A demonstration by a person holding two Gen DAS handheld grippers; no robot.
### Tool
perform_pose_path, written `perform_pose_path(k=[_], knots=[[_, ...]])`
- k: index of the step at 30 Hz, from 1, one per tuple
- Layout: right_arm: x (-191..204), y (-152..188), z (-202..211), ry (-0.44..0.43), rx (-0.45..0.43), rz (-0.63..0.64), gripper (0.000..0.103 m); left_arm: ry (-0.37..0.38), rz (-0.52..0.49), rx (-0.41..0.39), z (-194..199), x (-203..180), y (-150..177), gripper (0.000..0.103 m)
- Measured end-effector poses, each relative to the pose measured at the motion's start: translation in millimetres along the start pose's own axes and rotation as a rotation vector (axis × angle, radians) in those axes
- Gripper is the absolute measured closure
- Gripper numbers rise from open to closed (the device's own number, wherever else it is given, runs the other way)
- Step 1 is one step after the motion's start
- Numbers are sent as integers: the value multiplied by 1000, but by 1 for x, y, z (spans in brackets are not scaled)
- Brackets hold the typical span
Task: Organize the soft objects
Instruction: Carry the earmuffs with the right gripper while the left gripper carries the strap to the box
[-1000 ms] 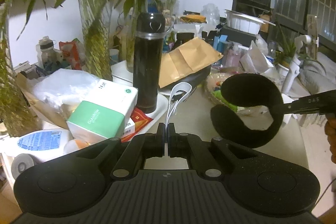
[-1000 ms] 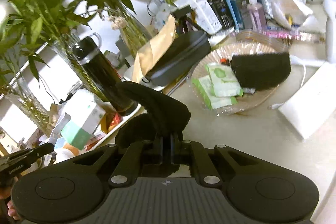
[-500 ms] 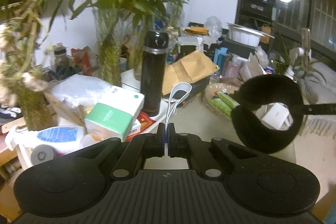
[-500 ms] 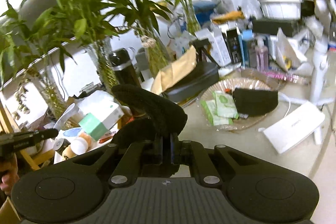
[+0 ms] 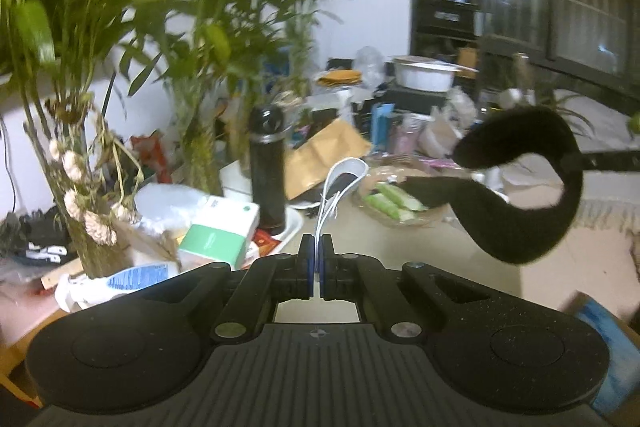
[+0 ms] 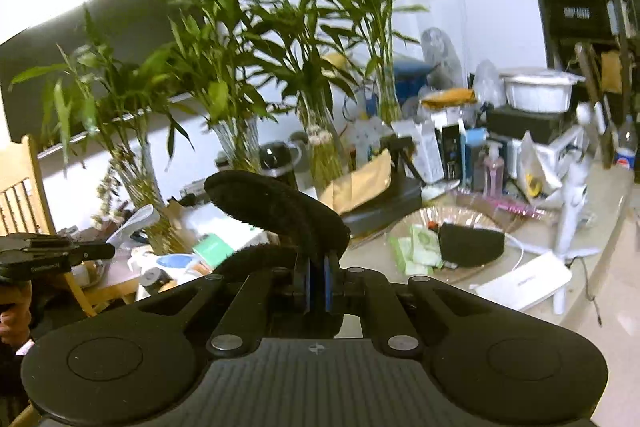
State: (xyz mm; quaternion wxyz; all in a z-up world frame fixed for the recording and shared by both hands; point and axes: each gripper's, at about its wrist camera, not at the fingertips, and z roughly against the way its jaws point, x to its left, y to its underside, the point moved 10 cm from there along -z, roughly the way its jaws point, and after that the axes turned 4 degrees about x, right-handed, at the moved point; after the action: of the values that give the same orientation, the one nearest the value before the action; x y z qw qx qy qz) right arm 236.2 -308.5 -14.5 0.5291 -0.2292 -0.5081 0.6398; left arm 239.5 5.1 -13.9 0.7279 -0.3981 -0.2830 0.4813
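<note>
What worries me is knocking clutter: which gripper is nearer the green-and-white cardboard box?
Left. The box sits just ahead, lower left of the left gripper; from the right gripper it lies farther off, beyond the held black fuzzy band.

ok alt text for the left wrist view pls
The left gripper is shut on a thin white strap, above a cluttered table. At right, a curved black fuzzy band hangs in the air; plants stand behind.
</note>
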Motion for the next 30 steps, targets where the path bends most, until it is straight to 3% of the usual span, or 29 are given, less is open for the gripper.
perform_pose_path(k=[7, 18, 22, 26, 30], knots=[[23, -9, 53, -21, -40, 40, 94, 13, -31, 71, 39, -32, 16, 100], [47, -7, 108, -29, -56, 77, 94, 74, 102, 322, 62, -52, 61, 100], [51, -1, 120, -33, -53, 78, 94, 85, 153, 372, 65, -52, 79, 97], [53, 10, 129, -37, -41, 67, 94, 136, 187, 356, 76, -58, 84, 57], [55, 24, 135, -46, -20, 61, 94, 104, 173, 275, 94, -58, 79, 48]])
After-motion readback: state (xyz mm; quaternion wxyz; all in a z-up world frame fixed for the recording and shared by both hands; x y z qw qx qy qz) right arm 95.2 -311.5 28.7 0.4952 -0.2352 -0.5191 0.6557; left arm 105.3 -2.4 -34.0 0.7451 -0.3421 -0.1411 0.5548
